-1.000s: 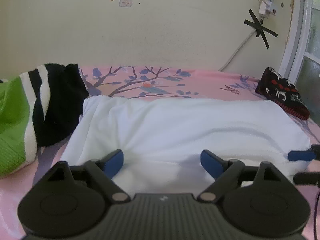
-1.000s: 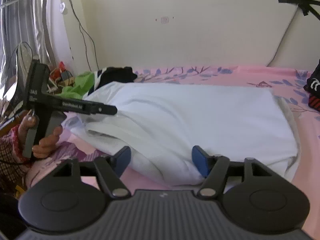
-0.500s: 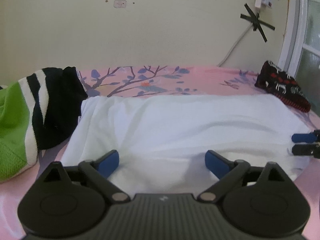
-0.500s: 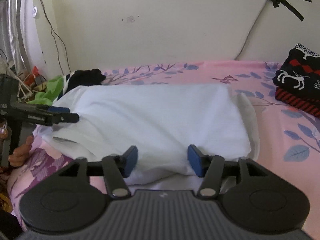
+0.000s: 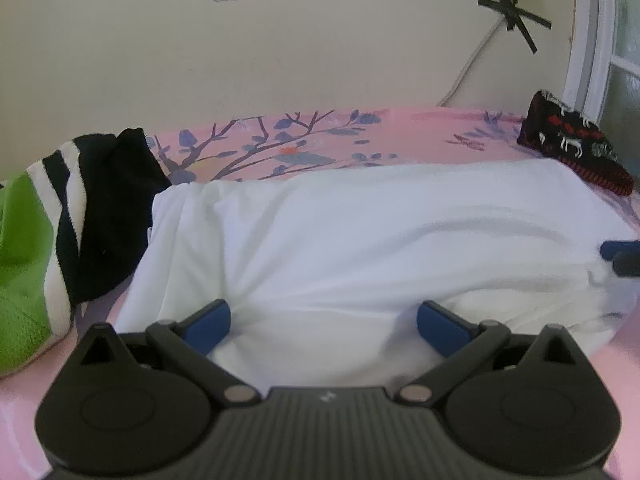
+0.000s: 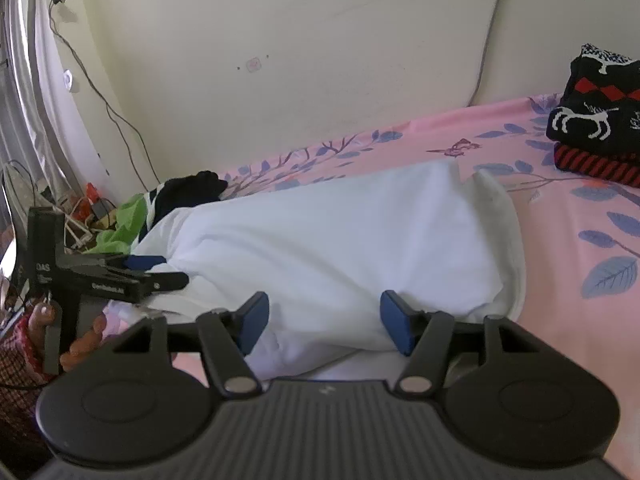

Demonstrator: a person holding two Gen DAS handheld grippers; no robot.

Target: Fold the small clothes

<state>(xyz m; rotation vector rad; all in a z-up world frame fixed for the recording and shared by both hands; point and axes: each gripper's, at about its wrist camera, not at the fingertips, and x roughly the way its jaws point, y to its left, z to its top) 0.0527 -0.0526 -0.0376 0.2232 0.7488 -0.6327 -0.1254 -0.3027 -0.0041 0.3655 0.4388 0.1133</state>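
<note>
A white cloth point(image 5: 360, 232) lies folded into a long band across the pink floral bedsheet point(image 5: 400, 132). My left gripper point(image 5: 322, 316) stands over its near left edge. Its jaws are wide apart and still opening, with cloth under the gap and neither pad pressing. In the right wrist view the white cloth point(image 6: 340, 240) bulges between the blue pads of my right gripper point(image 6: 322, 308). Those jaws stand half apart and are opening slightly, and I see no pinch. The right gripper point(image 5: 622, 256) peeks in at the cloth's right end. A hand point(image 6: 84, 340) holds the left gripper point(image 6: 168, 270).
A green, white and black striped garment point(image 5: 40, 248) lies heaped left of the cloth. A folded black sweater point(image 6: 592, 128) with red and white patterns sits at the back right. A wall runs behind the bed. Cables and clutter point(image 6: 80, 208) lie past the bed's left end.
My left jaws have spread a little wider. The right gripper has shifted right and rolled, bringing the black sweater into its view. The cloth's right end now curls up.
</note>
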